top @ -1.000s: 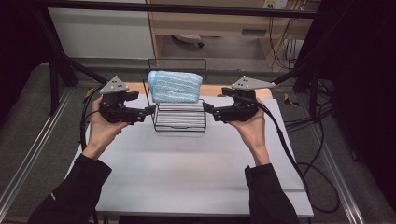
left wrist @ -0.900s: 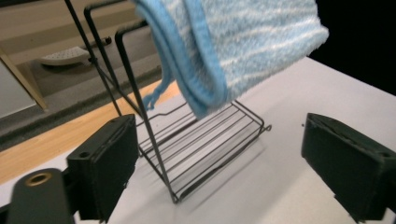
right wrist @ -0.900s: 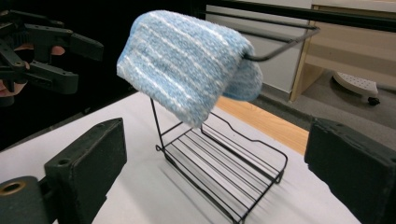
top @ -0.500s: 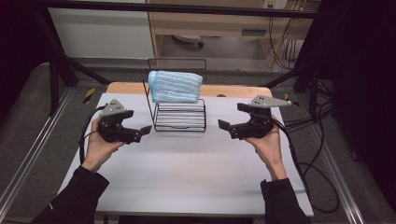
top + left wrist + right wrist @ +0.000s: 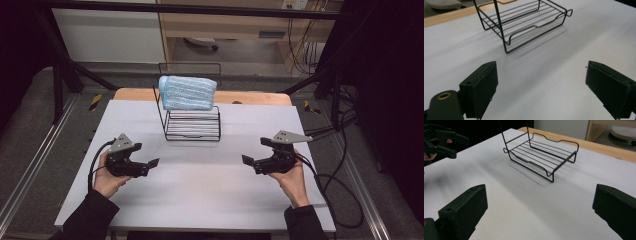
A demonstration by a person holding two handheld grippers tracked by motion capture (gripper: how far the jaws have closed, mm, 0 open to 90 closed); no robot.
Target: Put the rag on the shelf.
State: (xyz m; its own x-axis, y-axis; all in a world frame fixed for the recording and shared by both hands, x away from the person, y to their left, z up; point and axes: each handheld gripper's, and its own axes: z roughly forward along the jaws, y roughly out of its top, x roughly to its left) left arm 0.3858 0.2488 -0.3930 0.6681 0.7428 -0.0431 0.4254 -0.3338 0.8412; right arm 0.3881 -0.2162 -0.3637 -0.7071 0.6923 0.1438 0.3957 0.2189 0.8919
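Two grippers: both are hovering low over the white tabletop (image 5: 200,200), one at each side, well apart from each other and from the rack
Left gripper (image 5: 153,163): a hand is holding it at the left of the high view, pointing toward the middle; its fingers (image 5: 480,86) are standing spread after opening a little further, with nothing between them but bare surface
Wire rack (image 5: 192,125): it is standing upright near the far middle of the tabletop, black, with a barred shelf and a tall back frame; the left gripper view is looking at its near corner (image 5: 506,51)
Blue cloth (image 5: 187,92): folded and ribbed, it is hanging over the top of the rack's back frame, well apart from both grippers
Right gripper (image 5: 246,160): a hand is holding it at the right, facing inward; its fingers (image 5: 465,207) are gaping too, having just been widening, and gripping nothing
Step in hand: judging by the pose, the cloth on the rack is the work; it is worth bringing both grippers up level, taking the cloth by its two ends, and lifting straight up so the light rack is not tipping
Surface: a smooth white sheet is covering a wooden top whose edge (image 5: 260,97) is showing at the far side
Room: dark frame posts, grey flooring, trailing cables at the right, pale furniture behind
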